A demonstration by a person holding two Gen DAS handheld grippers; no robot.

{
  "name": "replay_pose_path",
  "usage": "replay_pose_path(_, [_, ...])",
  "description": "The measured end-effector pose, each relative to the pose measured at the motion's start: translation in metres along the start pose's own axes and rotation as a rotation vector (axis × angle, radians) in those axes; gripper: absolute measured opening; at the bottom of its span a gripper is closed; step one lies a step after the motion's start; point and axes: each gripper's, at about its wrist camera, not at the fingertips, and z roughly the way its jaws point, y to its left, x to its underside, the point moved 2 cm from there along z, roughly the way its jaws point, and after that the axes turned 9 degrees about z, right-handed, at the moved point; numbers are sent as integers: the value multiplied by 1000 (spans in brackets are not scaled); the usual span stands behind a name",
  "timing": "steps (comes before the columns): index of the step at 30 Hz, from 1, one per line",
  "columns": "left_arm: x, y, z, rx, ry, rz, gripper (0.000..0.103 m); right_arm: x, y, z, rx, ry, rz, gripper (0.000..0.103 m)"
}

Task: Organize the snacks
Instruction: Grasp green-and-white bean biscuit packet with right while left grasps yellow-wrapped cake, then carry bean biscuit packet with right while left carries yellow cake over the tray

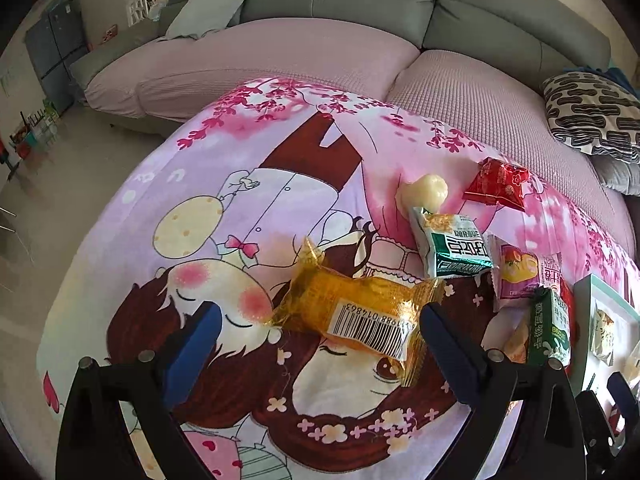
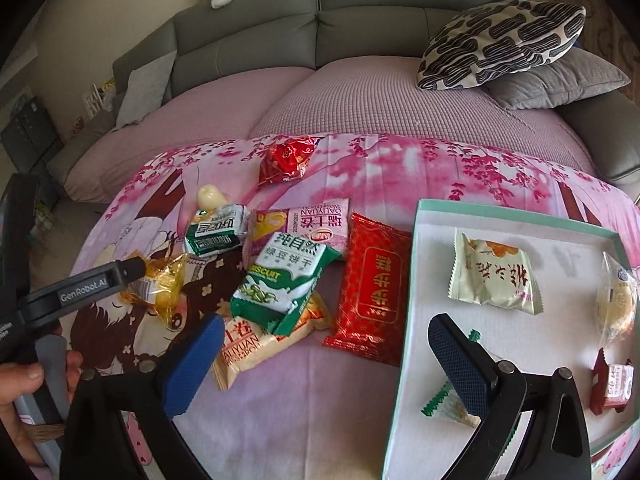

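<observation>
A yellow see-through packet (image 1: 360, 312) with a barcode lies on the cartoon cloth, between the wide-apart fingers of my open left gripper (image 1: 319, 310); the right finger touches its end. In the right wrist view the left gripper (image 2: 132, 268) reaches over that yellow packet (image 2: 160, 284). My right gripper (image 2: 325, 322) is open and holds nothing, straddling the left rim of the teal-edged white tray (image 2: 516, 216). The tray holds a pale green packet (image 2: 494, 278), a wrapped round pastry (image 2: 616, 304) and a maroon packet (image 2: 612, 384). A red packet (image 2: 374, 288) and a green biscuit packet (image 2: 284, 280) lie beside the tray.
More snacks lie on the cloth: a pink packet (image 2: 316, 224), a red foil packet (image 2: 286, 156), a white round sweet (image 2: 210, 196). A grey sofa (image 2: 360, 12) with a patterned pillow (image 2: 500, 40) stands behind. A hand (image 2: 24, 376) holds the left gripper. Bare floor (image 1: 80, 184) lies to the left.
</observation>
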Motion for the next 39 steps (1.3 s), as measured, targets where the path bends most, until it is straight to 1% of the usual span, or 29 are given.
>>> replay_pose_path(5, [-5, -3, 19, 77, 8, -13, 99, -16, 15, 17, -7, 19, -8, 103])
replay_pose_path(8, [-7, -3, 24, 89, 12, -14, 99, -20, 19, 27, 10, 34, -15, 102])
replay_pose_path(11, [-8, -4, 29, 99, 23, 1, 99, -20, 19, 38, 1, 62, 0, 94])
replay_pose_path(13, [-7, -6, 32, 109, 36, 13, 99, -19, 18, 42, -1, 70, 11, 85])
replay_pose_path(14, [-6, -7, 33, 109, 44, 18, 99, -19, 18, 43, -1, 71, 13, 82])
replay_pose_path(16, [-6, -8, 36, 104, 54, 24, 99, -18, 17, 45, 5, 81, 15, 71])
replay_pose_path(17, [-5, -8, 37, 102, 57, 24, 99, -17, 16, 45, 2, 83, 18, 68])
replay_pose_path(19, [-4, -9, 37, 100, 55, 23, 99, -16, 14, 45, -3, 89, 28, 52])
replay_pose_path(21, [-5, -9, 37, 101, 56, 23, 99, -15, 12, 45, -5, 97, 33, 45])
replay_pose_path(22, [-5, -9, 37, 99, 56, 26, 98, -14, 10, 45, -11, 99, 37, 44])
replay_pose_path(23, [-4, -10, 37, 96, 55, 29, 96, -13, 8, 44, -18, 100, 41, 43])
replay_pose_path(24, [-5, -10, 36, 96, 53, 34, 90, -13, 7, 43, -22, 100, 42, 43])
replay_pose_path(25, [-5, -12, 35, 103, 51, 37, 86, -12, 6, 42, -24, 100, 44, 43])
replay_pose_path(30, [-5, -16, 31, 88, 53, 58, 79, -8, 0, 32, -47, 90, 55, 42])
replay_pose_path(35, [-5, -20, 25, 80, 54, 68, 75, -6, -8, 15, -56, 61, 75, 42])
replay_pose_path(39, [-7, -24, 15, 83, 32, 69, 74, -7, -17, -4, -68, 28, 94, 42])
